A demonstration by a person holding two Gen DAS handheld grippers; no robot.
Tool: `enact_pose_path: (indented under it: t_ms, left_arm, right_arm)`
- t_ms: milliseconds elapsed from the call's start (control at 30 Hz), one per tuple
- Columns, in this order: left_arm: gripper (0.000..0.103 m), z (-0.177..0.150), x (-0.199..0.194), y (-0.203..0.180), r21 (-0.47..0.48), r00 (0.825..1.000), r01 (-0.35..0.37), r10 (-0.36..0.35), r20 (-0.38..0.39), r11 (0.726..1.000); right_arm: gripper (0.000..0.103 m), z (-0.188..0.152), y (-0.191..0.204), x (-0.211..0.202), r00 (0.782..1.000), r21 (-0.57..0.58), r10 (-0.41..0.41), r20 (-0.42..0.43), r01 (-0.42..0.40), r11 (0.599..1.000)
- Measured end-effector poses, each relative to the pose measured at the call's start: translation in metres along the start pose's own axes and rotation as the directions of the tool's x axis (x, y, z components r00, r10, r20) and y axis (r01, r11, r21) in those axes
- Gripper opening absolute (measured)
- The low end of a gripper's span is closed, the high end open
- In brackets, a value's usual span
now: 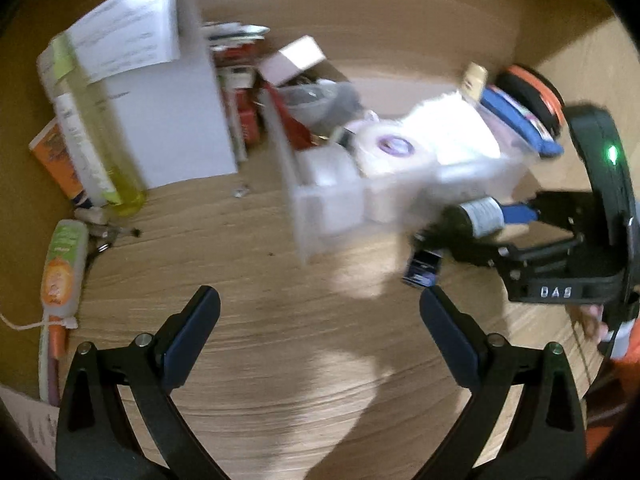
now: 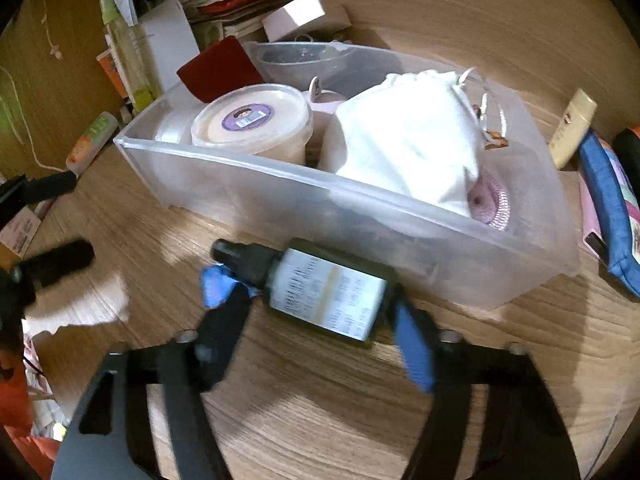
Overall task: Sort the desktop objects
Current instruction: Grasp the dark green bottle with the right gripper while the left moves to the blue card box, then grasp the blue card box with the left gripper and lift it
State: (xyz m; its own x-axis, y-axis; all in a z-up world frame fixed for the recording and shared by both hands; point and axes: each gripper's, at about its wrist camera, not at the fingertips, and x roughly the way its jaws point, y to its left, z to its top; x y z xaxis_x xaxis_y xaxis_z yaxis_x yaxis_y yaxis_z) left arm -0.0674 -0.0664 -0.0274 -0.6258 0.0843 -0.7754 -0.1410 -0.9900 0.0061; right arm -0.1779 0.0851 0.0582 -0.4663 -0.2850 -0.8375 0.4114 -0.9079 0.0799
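A dark dropper bottle (image 2: 328,296) with a white label lies on its side on the wooden desk (image 2: 320,412), just in front of the clear plastic bin (image 2: 280,176). My right gripper (image 2: 310,296) straddles it. The blue right pad (image 2: 412,344) sits at the bottle's base. The left pad is beside its neck with a small gap, so the jaws are not clamped. In the left wrist view the same bottle (image 1: 480,212) shows at the right beside the bin (image 1: 320,216). My left gripper (image 1: 320,294) is open over bare desk, holding nothing.
The bin holds a white drawstring sack (image 2: 408,140) and a tub with a purple label (image 2: 252,120). A blue pouch (image 2: 608,208) and a cream tube (image 2: 572,132) lie right of it. A yellow-green bottle (image 1: 100,140), white box (image 1: 172,120) and orange tube (image 1: 64,264) crowd the left.
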Motion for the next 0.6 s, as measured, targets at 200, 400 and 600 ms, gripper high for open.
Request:
enact_pose_path:
  t_ms: [200, 400, 600]
  left_arm:
    - [0.101, 0.005, 0.019, -0.025, 0.055, 0.998, 0.046, -0.043, -0.053, 0.997]
    - [0.101, 0.013, 0.038, -0.05, 0.112, 0.995, 0.051, -0.041, -0.091, 0.992]
    - [0.101, 0.017, 0.054, -0.061, 0.125, 0.99, 0.058, -0.041, -0.134, 0.99]
  right_arm:
    - [0.055, -0.007, -0.012, -0.016, 0.998, 0.028, 0.033, 0.051, -0.035, 0.999]
    - [0.055, -0.019, -0.031, -0.046, 0.992, 0.058, 0.032, 0.121, -0.039, 0.998]
    - [0.055, -0.028, -0.044, -0.069, 0.984, 0.069, 0.04, 0.176, -0.053, 0.996]
